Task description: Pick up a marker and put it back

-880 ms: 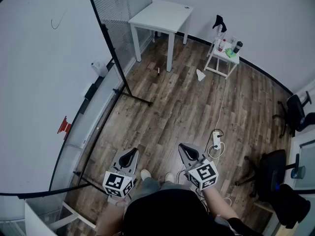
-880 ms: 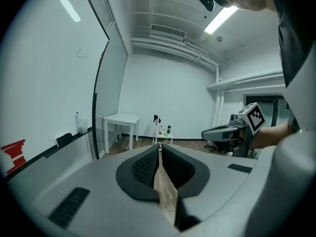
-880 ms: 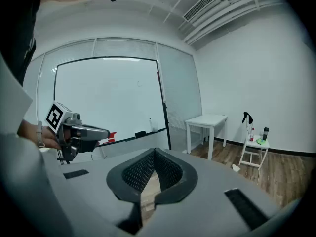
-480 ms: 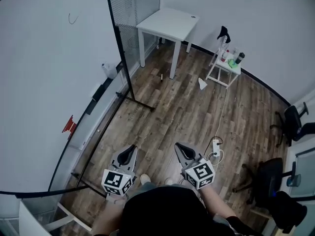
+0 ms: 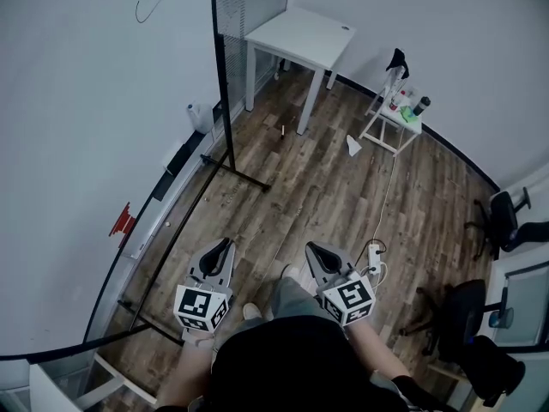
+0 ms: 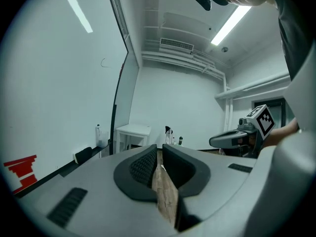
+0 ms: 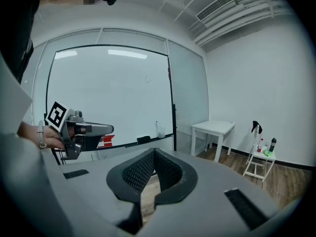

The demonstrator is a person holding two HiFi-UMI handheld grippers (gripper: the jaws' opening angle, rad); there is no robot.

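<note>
Both closed: left gripper (image 5: 225,244), right gripper (image 5: 312,249)

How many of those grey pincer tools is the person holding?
2. The left gripper is at the head view's lower left, the right gripper beside it at lower centre, both above the wooden floor. None looks hidden.

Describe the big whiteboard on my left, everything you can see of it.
The large white whiteboard stands upright at your left, edged by a thin black frame on a black floor stand. Its surface is mostly bare: one short dark pen stroke near the top, a red mark low down. Its ledge carries a black eraser and a white bottle. No marker can be made out.
</note>
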